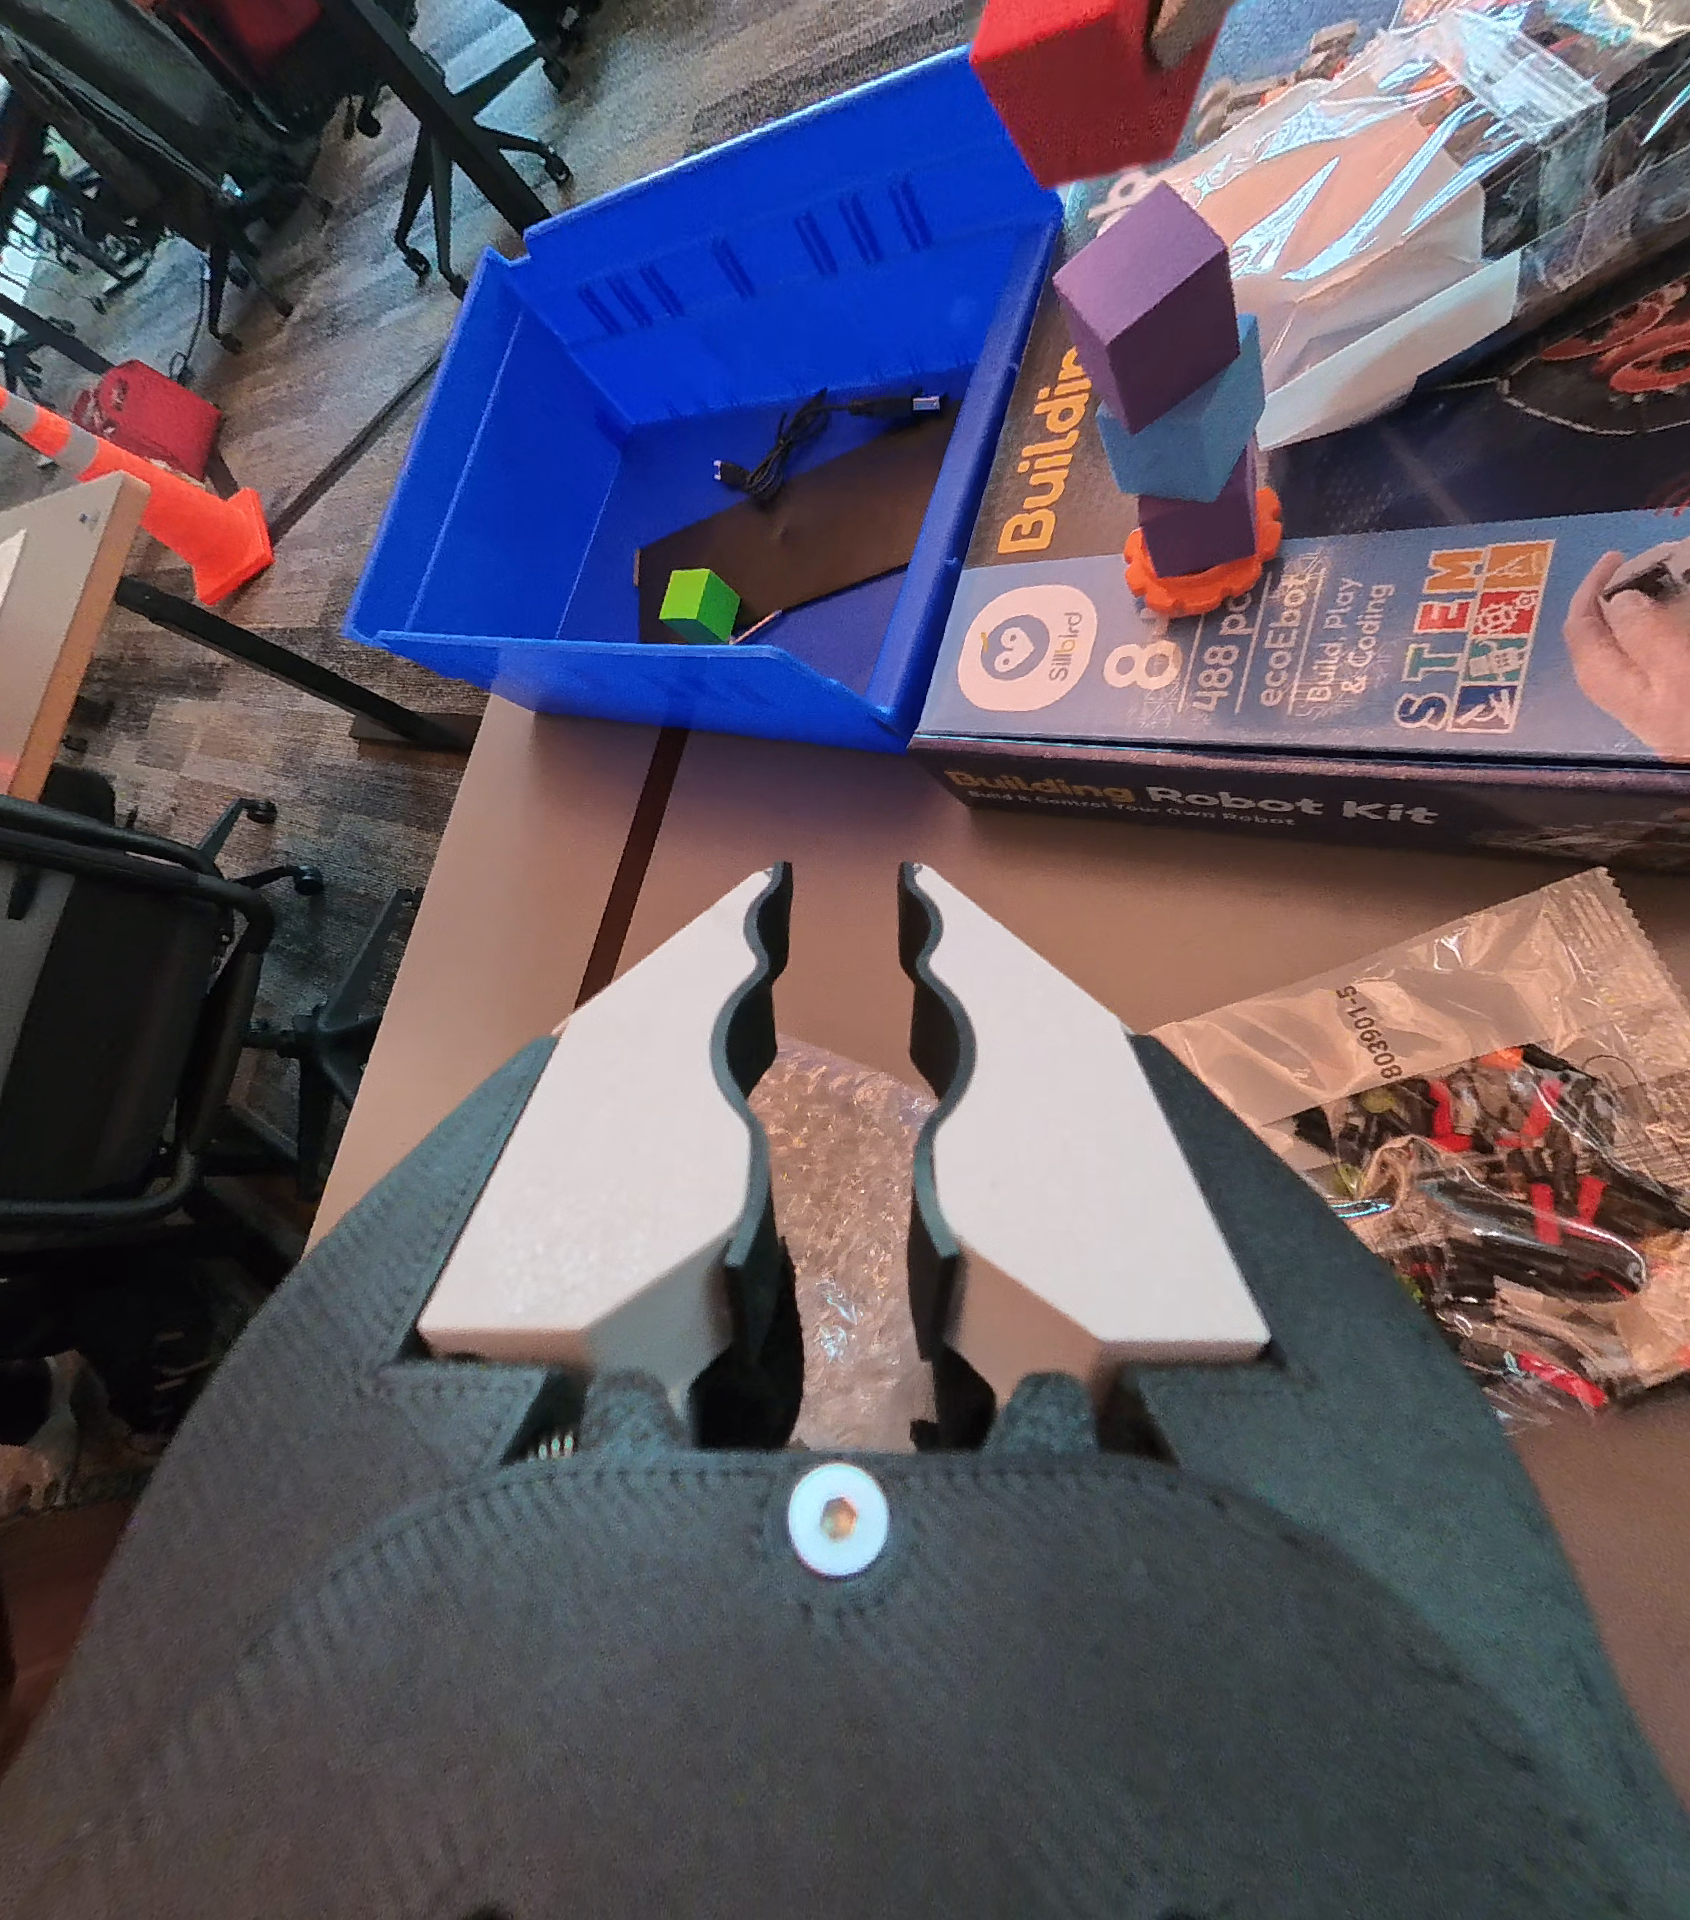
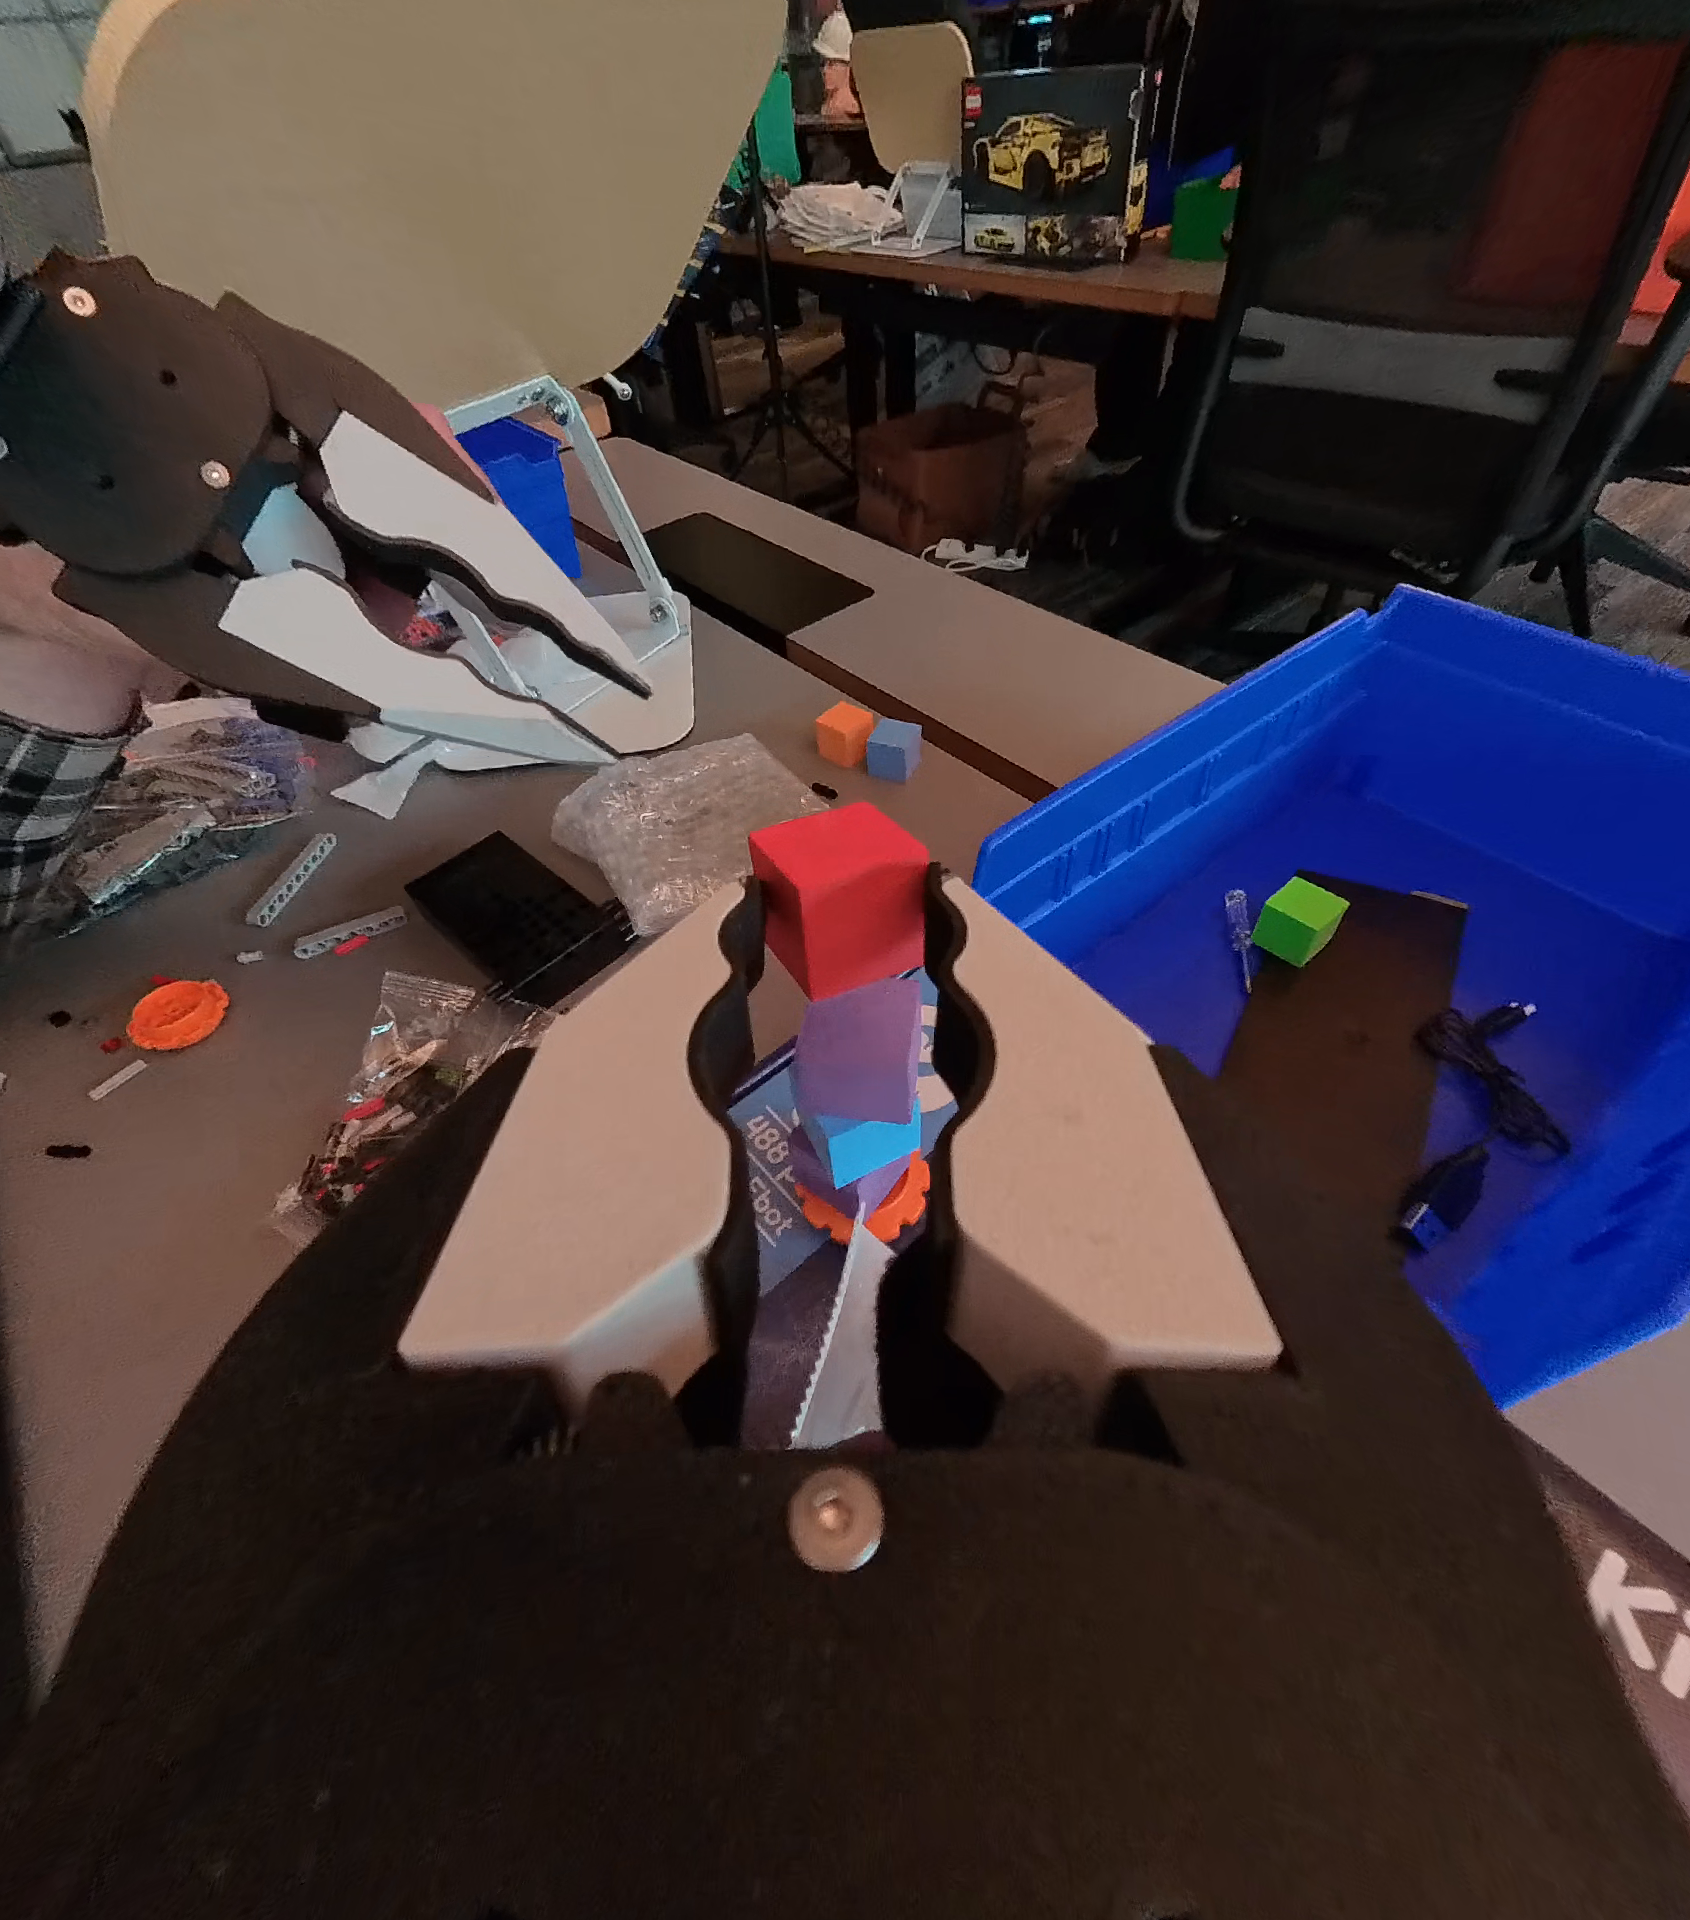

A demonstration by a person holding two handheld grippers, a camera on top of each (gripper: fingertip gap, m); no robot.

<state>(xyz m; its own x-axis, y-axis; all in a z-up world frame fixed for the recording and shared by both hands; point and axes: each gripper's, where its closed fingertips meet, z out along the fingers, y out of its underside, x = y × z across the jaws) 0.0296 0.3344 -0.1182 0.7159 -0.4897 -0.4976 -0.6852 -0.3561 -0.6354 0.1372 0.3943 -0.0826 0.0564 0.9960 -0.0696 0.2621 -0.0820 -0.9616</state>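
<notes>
My right gripper (image 2: 841, 881) is shut on a red cube (image 2: 841, 894) and holds it just over a leaning stack; I cannot tell if they touch. The stack is a purple cube (image 1: 1147, 301) on a blue cube (image 1: 1184, 426), on a second purple cube (image 1: 1199, 525), on an orange gear (image 1: 1199, 582). It stands on a flat printed box (image 1: 1236, 675). The red cube (image 1: 1080, 83) also shows at the top of the left wrist view. My left gripper (image 1: 846, 883) is open and empty above the table, over bubble wrap (image 1: 841, 1143), short of the box. It also shows in the right wrist view (image 2: 628, 717).
A blue bin (image 1: 716, 312) beside the box holds a green cube (image 1: 701, 608), a cable and a dark card. A bag of parts (image 1: 1495, 1195) lies to the right. An orange cube (image 2: 843, 732), a blue cube (image 2: 893, 748), a second gear (image 2: 178, 1013) and a black plate (image 2: 519, 920) lie on the table. The gap from one gripper's tips to the other's is roughly 12 cm. It is some 12 cm from my right tips to the orange gear (image 1: 1199, 582).
</notes>
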